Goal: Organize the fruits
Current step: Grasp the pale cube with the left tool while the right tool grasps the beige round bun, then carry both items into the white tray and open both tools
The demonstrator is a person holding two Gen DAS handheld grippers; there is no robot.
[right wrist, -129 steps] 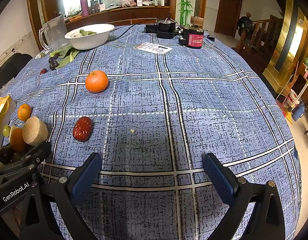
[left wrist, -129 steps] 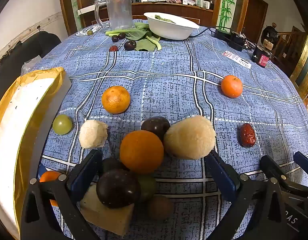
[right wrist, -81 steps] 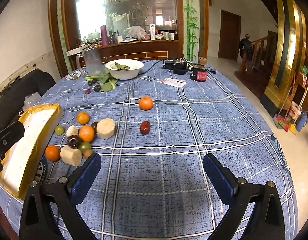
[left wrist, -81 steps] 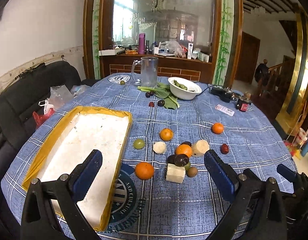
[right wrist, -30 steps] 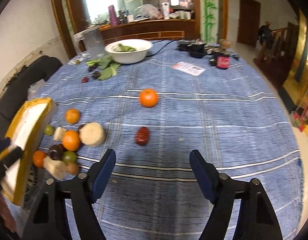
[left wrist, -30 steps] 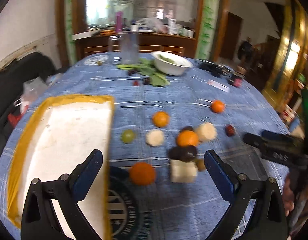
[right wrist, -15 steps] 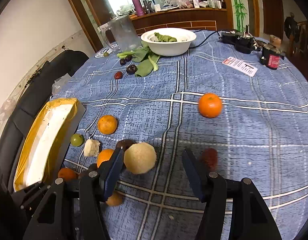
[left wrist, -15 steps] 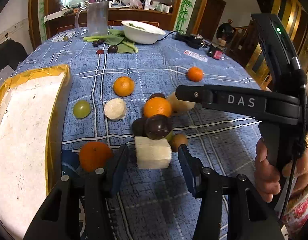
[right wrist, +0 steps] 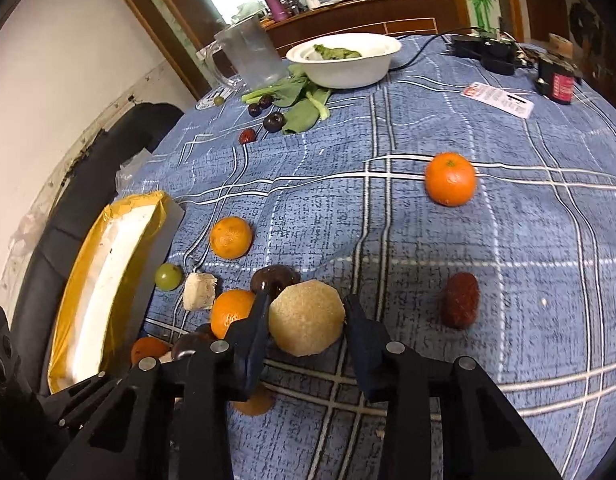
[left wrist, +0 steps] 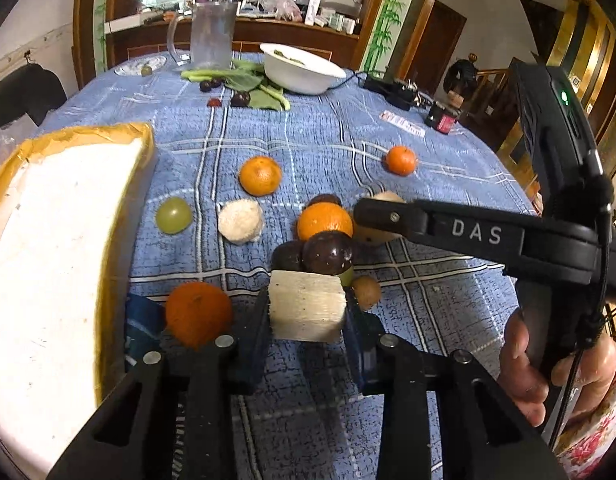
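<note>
On the blue checked table [right wrist: 488, 280], the left hand-held gripper [left wrist: 306, 322] clamps a pale cut block [left wrist: 306, 306]; the right hand-held gripper [right wrist: 306, 330] clamps a round tan peeled fruit [right wrist: 306, 320]. Next, probably lifting both toward the yellow-rimmed white tray [left wrist: 48, 240].

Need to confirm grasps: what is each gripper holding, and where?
Left gripper: pale cut block, by its two sides. Right gripper: round tan fruit piece, by its sides.

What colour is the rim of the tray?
Yellow-gold, around a white inside; the tray shows it best in the right wrist view.

Beyond me a clear pitcher [left wrist: 210, 34] stands beside a white bowl [left wrist: 302, 74] on the blue plaid tablecloth [right wrist: 448, 248]
</note>
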